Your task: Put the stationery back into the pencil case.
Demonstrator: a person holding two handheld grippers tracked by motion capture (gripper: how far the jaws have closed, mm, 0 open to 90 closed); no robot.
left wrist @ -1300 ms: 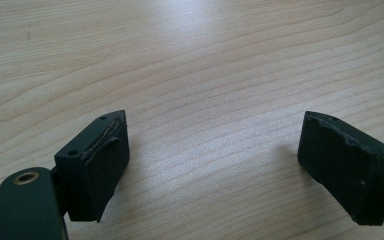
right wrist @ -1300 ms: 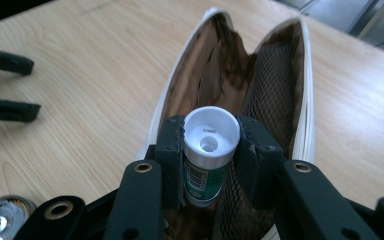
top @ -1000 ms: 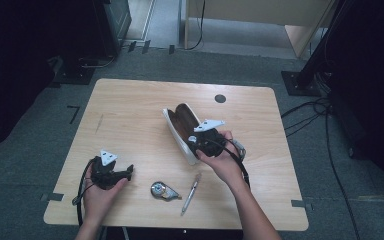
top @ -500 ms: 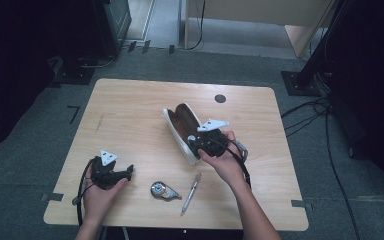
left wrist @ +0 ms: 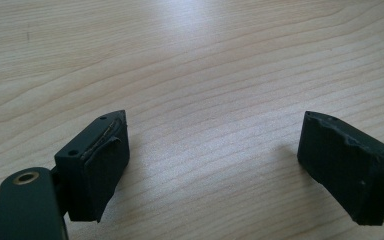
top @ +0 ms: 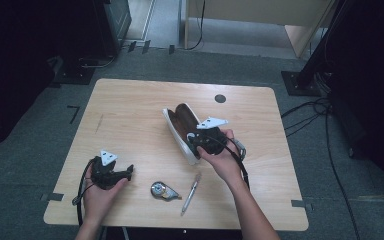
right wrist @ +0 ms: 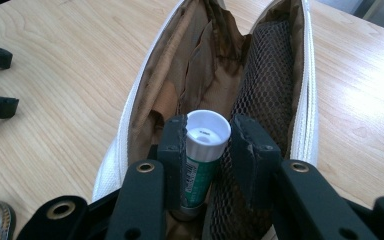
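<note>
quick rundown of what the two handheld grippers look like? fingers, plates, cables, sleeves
Both the left gripper and right gripper have black bodies, each topped by a grey three-cornered plate with a black cable trailing off. The fingers are blocky black pads on arms with brass-ringed holes. Forearms bare, no sleeves visible.

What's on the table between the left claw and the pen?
A correction tape dispenser lies between the left gripper and the pen, seen in the high view.

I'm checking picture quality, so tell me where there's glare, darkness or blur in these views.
High view: table evenly lit, surroundings almost black. Left gripper view: pale glare on the wood at top, jaws sharp. Right gripper view: tube and pouch crisp, glare on the table at right.
</note>
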